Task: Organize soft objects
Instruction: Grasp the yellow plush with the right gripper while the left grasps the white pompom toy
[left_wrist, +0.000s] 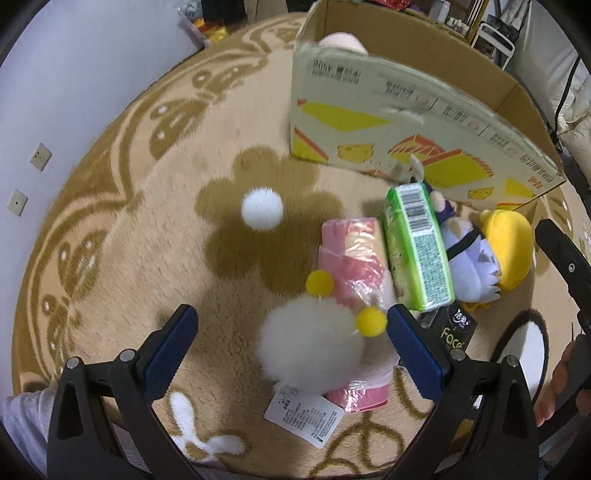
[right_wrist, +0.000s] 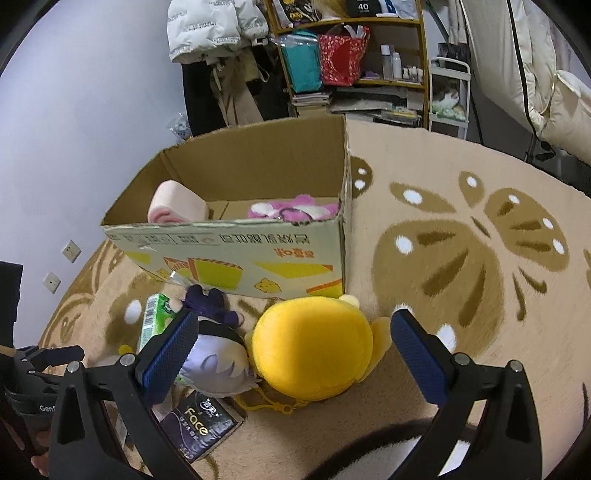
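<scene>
Between the spread left fingers (left_wrist: 291, 345) sits the white fluffy toy (left_wrist: 312, 341); its hang tag (left_wrist: 304, 415) could snag. Spread right fingers (right_wrist: 291, 350) straddle the yellow plush (right_wrist: 314, 347), whose bulk may slip.

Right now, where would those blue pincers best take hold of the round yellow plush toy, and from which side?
Grip the yellow plush toy across its rounded middle, coming straight down from above. The right gripper already hangs open with one finger on each side of it. The toy's dome is smooth and soft, so it should squash into a firm hold. Its left side crowds against the purple doll, so that finger has little room.
</scene>
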